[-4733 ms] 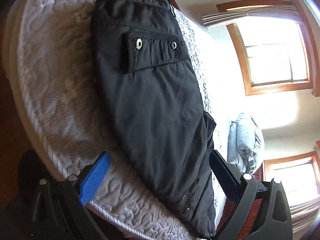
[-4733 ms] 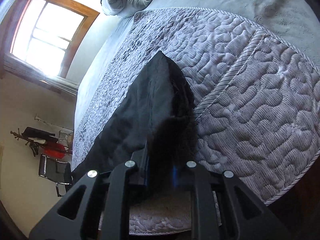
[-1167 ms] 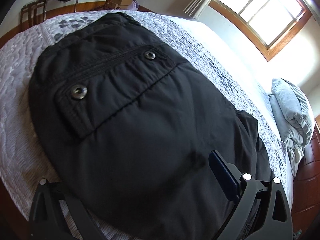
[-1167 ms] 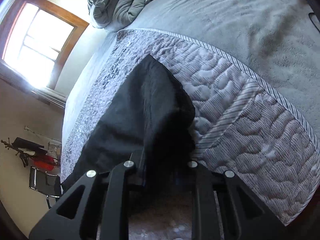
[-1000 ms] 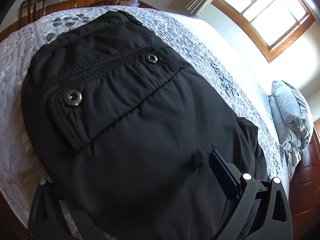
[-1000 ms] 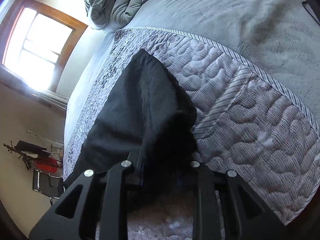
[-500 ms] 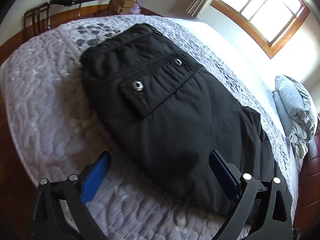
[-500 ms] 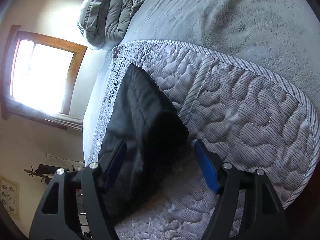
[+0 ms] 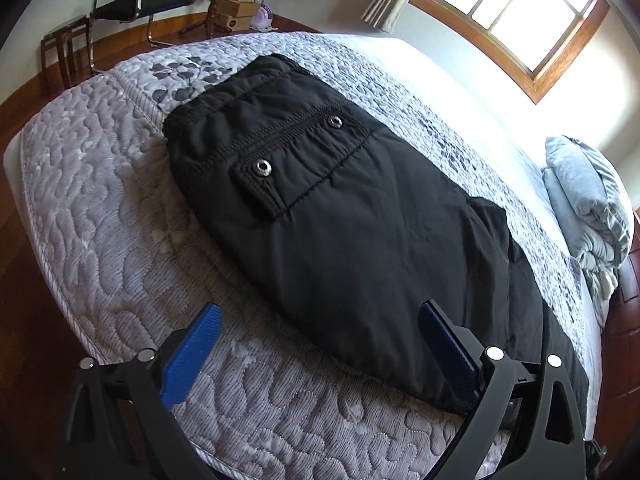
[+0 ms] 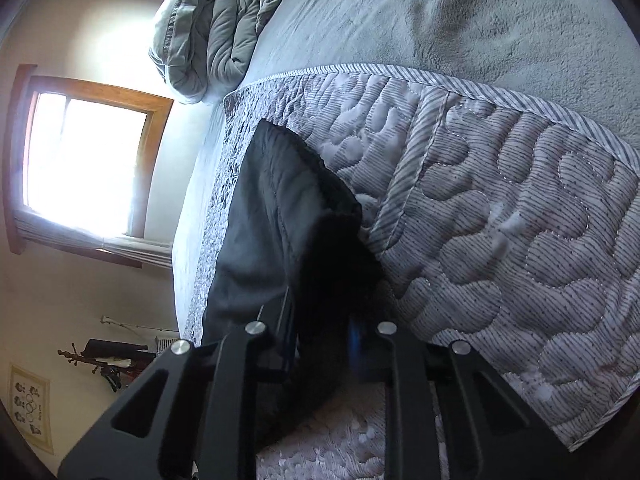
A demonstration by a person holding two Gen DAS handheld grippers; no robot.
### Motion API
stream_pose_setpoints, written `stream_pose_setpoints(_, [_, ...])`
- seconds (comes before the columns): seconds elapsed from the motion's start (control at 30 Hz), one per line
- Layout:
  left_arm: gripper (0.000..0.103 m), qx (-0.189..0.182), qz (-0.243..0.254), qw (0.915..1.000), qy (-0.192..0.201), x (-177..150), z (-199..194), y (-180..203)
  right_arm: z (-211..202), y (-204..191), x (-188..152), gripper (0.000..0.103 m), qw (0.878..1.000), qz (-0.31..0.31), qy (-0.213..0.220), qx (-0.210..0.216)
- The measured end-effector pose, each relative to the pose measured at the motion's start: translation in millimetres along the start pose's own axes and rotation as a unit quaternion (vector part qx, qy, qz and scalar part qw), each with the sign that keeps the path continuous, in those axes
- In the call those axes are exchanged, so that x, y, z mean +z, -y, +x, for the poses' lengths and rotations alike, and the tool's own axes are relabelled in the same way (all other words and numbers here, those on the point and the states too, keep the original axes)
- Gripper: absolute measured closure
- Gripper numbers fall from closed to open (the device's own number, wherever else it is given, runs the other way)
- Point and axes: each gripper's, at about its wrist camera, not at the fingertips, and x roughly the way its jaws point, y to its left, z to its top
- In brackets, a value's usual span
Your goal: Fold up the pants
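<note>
A: Pants (image 9: 340, 220) location?
B: On the quilt (image 9: 100, 200), long axis running ahead of the left gripper (image 9: 320, 344), jaws apart, empty. Right gripper (image 10: 320, 344) nearer, clamping their end.

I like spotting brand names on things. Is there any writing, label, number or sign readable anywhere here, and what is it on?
No legible text in either view.
Black pants: two metal snaps on the pocket flap, no readable marking.
Wall poster: small pictures, too small and blurred to read.
Cardboard boxes by the chair: no print that can be made out.
Left hand-held gripper and right hand-held gripper: no lettering shows.
</note>
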Motion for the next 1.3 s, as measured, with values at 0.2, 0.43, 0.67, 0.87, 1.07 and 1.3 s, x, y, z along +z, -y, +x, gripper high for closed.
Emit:
stream_pose_setpoints(0.2, [0.004, -0.001, -0.002, 0.9999, -0.015, -2.5, 3.6, -1.8, -6.0, -25.9, -2.1, 0.086, 0.999, -0.038, 0.017, -0.027])
stream_pose_setpoints(0.43, [0.004, -0.006, -0.013, 0.9998, -0.013, -2.3, -3.9, -12.4, -20.9, -98.5, -15.7, 0.086, 0.989, -0.136, 0.055, -0.034])
stream_pose_setpoints(0.67, [0.004, -0.019, -0.011, 0.9996, -0.015, -1.2, -11.0, -16.1, -22.6, -190.4, -51.5, 0.086, 0.964, -0.257, 0.067, -0.013])
stream_pose_setpoints(0.87, [0.004, -0.025, -0.013, 0.9995, -0.014, -0.5, -17.6, -20.9, -10.4, -250.1, -97.3, 0.086, 0.936, -0.347, 0.056, -0.001])
stream_pose_setpoints(1.07, [0.004, -0.031, -0.018, 0.9993, -0.014, 0.5, -23.6, -27.6, 13.1, -290.4, -150.5, 0.086, 0.908, -0.417, 0.017, 0.027])
stream_pose_setpoints(1.3, [0.004, -0.03, -0.028, 0.999, -0.018, 0.0, -26.1, -38.1, 46.2, -314.3, -208.0, 0.086, 0.88, -0.473, -0.037, 0.033])
